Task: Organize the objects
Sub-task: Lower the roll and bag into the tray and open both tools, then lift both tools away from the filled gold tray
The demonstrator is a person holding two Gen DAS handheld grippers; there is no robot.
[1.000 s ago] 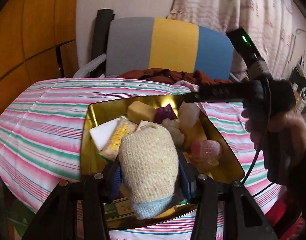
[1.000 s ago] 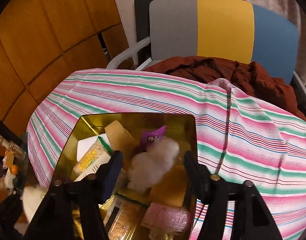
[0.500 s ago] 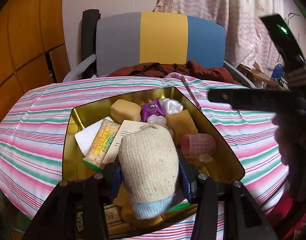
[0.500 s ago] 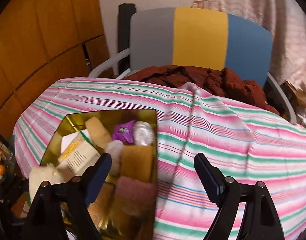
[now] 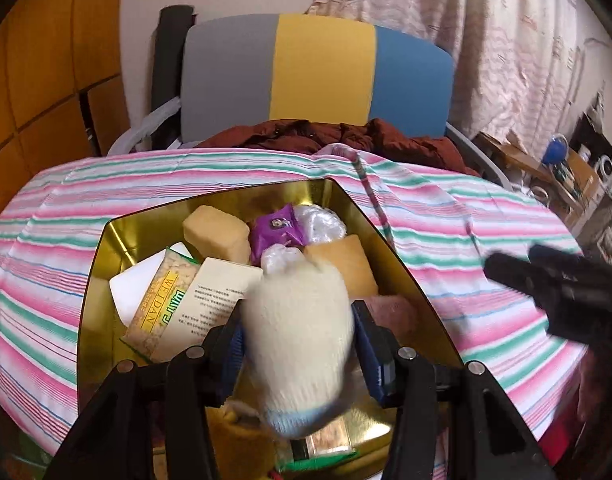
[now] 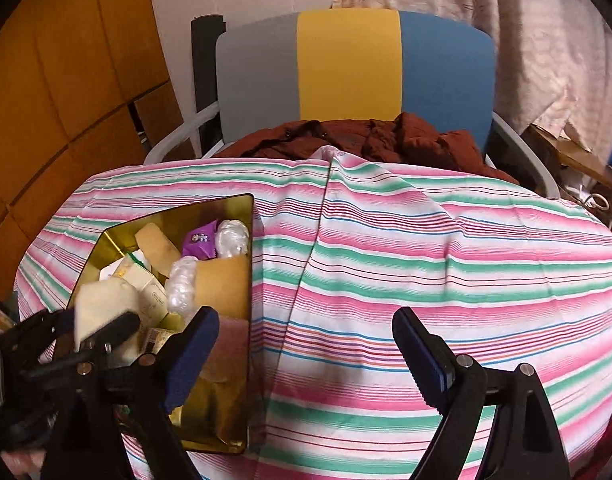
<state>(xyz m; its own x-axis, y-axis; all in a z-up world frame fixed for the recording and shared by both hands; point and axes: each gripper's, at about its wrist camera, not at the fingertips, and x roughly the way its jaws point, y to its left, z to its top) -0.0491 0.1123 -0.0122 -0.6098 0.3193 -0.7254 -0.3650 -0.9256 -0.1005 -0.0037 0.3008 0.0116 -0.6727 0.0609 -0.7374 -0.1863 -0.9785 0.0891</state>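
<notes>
Cream knit mitt (image 5: 298, 344) clamped in left gripper (image 5: 298, 354) fingers above gold tin (image 5: 90, 280); right gripper (image 6: 302, 350) fingers apart, empty, over striped tablecloth (image 6: 425, 248) on tabletop.

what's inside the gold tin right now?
The gold tin holds a tan sponge block, purple packet, clear plastic wads, yellow Weidan packet and cream box. The left gripper, shut on a knit mitt, covers the near contents.
</notes>
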